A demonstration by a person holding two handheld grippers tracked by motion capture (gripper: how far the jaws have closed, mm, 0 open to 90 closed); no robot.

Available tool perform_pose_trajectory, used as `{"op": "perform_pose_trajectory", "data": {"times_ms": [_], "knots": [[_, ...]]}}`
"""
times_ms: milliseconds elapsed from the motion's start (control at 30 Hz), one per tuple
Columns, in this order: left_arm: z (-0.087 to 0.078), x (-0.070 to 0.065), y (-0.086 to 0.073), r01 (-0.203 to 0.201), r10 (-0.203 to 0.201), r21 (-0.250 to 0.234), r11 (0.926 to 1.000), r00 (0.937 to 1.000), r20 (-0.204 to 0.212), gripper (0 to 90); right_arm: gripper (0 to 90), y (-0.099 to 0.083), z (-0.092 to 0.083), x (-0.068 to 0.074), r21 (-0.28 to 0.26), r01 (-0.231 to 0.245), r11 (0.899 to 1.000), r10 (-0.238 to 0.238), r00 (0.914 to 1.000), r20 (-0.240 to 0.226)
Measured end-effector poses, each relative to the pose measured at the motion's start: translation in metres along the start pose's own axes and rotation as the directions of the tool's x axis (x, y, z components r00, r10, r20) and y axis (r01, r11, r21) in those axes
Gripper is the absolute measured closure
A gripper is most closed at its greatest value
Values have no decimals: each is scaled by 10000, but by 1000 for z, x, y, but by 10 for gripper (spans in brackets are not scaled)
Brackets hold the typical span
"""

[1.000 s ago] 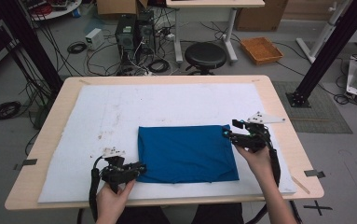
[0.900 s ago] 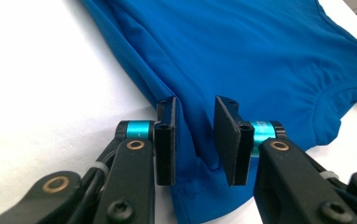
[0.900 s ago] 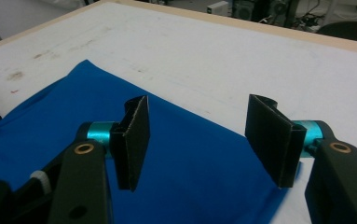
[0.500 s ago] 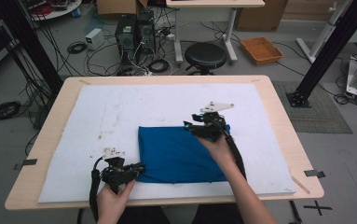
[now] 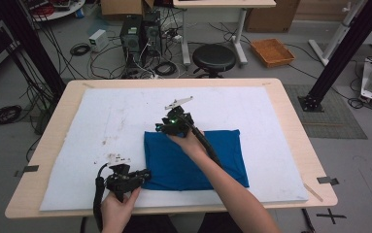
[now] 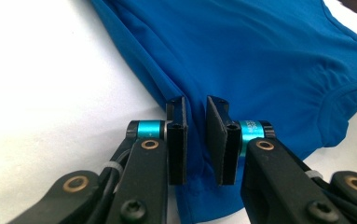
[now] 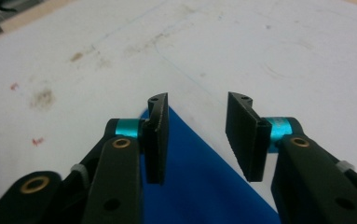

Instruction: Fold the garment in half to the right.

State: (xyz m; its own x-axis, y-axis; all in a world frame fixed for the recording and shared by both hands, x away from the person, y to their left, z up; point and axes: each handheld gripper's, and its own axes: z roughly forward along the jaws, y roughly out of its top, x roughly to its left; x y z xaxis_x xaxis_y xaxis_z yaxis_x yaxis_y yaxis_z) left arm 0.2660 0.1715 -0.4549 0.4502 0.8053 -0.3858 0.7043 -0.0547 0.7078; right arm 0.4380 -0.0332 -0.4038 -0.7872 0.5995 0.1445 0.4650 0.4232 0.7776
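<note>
- A folded blue shirt is laid on the white mat, toward the mat's near edge.
- Being soft and light, the shirt is judged best taken at its corners.
- The left gripper is nearly closed on the shirt's near-left corner; its jaws have just been closing, a fold between them.
- The right gripper, its jaws half-parted and just closing, is poised over the shirt's far-left corner, nothing clamped.
- Beyond the mat, a stool and cables are seen.
</note>
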Motion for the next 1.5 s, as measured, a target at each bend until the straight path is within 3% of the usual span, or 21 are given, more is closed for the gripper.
{"op": "perform_pose_trajectory", "data": {"times_ms": [67,167,267,433,600,700,867,1033,1267,1400,1500], "knots": [[0,0,0,24,-24,-20,10000,10000,-22,787,608,2,6,-1,-3,-60,10000,59,9999,-161],[0,-1,0,-2,1,-36,10000,10000,-80,790,632,9,26,2,606,168,9980,-146,9992,-377],[0,-1,0,-68,68,-24,10000,9999,-87,789,656,14,40,7,566,281,9980,-253,9984,-498],[0,0,-2,-20,20,-113,9999,10000,-31,788,700,18,62,19,1169,505,9919,-482,9986,-220],[0,0,-2,15,-16,-107,9999,10000,-31,786,707,14,73,20,1579,424,9865,-400,9990,-185],[0,0,-2,35,-36,-114,9999,10000,-35,786,766,12,77,19,1865,608,9806,-593,9981,-137],[0,-1,-2,-18,17,-107,9999,10000,-51,786,860,12,78,22,1801,810,9803,-769,9966,-292],[-1,-1,-1,-19,20,-114,9999,10000,34,818,880,14,74,20,1674,764,9829,-715,9968,-348],[-7,-5,4,-331,340,-372,9988,9991,245,848,879,25,47,15,751,423,9963,-370,9968,-707],[-14,-19,15,-809,843,-693,9943,9953,485,850,879,30,23,8,200,128,9997,-108,9952,-971],[-17,-37,26,-1256,1323,-905,9879,9886,721,851,879,31,1,0,-158,-101,9998,82,9930,-1177]]}}
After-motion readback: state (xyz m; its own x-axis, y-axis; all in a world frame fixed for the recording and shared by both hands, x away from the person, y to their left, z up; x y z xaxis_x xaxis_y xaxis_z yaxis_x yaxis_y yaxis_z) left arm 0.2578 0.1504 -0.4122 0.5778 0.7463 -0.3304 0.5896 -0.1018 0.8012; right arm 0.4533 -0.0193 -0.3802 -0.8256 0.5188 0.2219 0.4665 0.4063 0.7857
